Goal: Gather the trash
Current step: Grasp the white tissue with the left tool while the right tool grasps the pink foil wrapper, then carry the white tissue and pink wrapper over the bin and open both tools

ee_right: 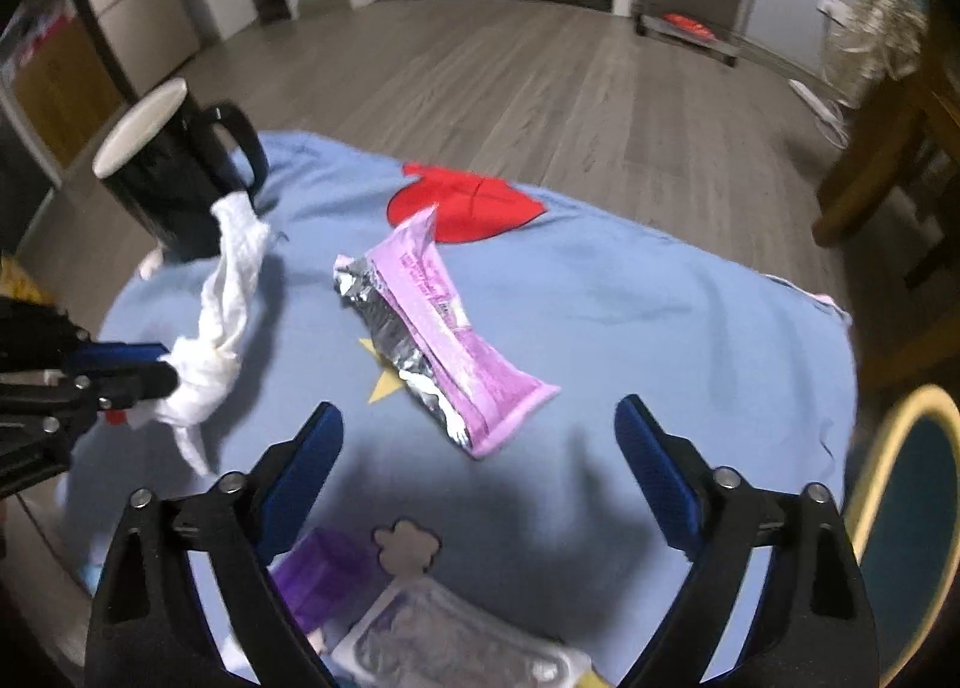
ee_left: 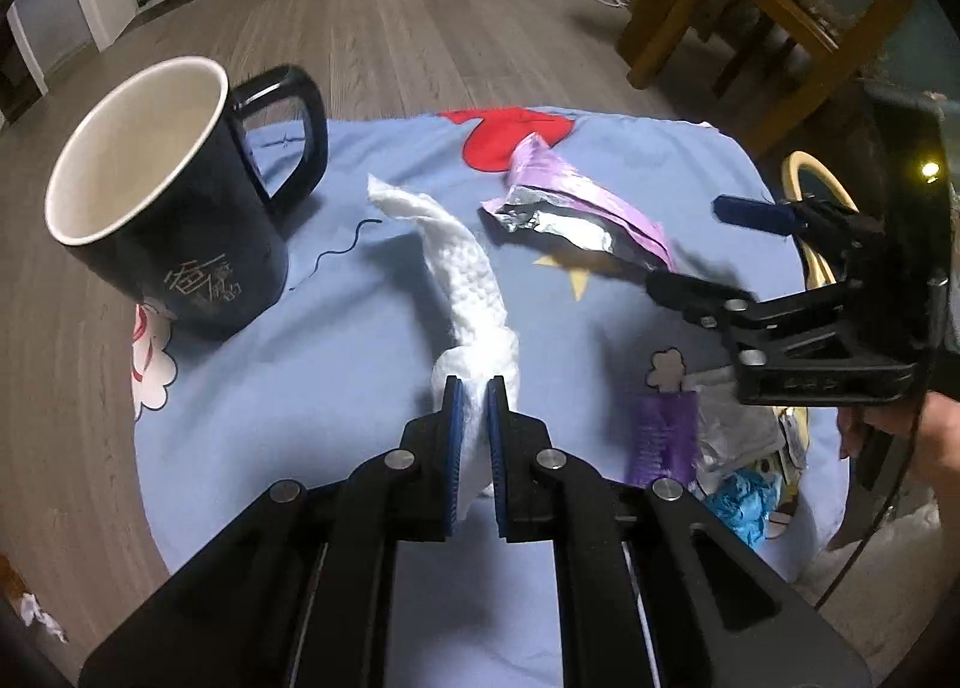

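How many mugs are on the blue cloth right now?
1: the black mug stands at the cloth's far left edge, beside the white tissue. None seems hidden.

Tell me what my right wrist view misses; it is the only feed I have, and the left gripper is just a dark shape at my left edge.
Observer: The left gripper is shut on the white tissue, with both blue pads pinching its near end.
Operator: Report the mug. I only see its side.
Observer: The black mug stands upright, its white inside bare, with no trash in it.
Operator: Check my right gripper against the wrapper.
Observer: Seen from the left, the right gripper is open, its lower finger beside the purple foil wrapper; blur hides whether they touch.
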Demonstrator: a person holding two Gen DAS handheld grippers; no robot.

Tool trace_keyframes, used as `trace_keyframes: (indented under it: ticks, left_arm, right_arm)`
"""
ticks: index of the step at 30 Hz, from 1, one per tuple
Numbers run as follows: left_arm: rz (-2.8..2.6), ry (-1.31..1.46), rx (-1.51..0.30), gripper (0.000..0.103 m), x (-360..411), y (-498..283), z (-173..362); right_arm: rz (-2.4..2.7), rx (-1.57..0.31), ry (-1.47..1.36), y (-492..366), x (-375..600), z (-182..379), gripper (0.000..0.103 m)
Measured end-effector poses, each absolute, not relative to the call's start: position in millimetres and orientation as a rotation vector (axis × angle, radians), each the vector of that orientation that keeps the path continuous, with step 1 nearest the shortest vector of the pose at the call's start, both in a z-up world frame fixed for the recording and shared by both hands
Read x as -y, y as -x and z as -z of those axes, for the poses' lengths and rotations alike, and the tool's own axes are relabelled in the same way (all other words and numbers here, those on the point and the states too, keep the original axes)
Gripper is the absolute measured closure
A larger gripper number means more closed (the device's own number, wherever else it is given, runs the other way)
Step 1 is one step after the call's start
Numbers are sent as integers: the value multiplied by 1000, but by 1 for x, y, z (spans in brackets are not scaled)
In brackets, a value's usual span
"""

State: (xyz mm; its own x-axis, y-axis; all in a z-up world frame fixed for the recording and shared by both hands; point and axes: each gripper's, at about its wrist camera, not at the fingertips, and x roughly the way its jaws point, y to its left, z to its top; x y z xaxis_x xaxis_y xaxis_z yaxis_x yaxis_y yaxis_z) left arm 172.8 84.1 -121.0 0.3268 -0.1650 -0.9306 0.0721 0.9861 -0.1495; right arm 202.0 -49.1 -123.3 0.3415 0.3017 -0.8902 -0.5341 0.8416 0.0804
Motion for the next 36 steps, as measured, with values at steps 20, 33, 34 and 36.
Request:
trace_keyframes:
  ticks: [20, 33, 34, 36]
  left_arm:
    - [219, 50, -1161, 95, -58, -172, 92]
    - [299, -62, -983, 95, -3, -128, 13]
    - [313, -65, -971, 95, 2, -125, 9]
    - [347, -70, -930, 95, 15, -112, 2]
  right_arm:
    - [-482, -1065, 222, -189, 62, 70, 86]
    - [-366, -953, 9, -116, 174, -14, 86]
    - [-359, -945, -27, -111, 184, -17, 86]
    - [-343, -931, -99, -105, 202, -21, 86]
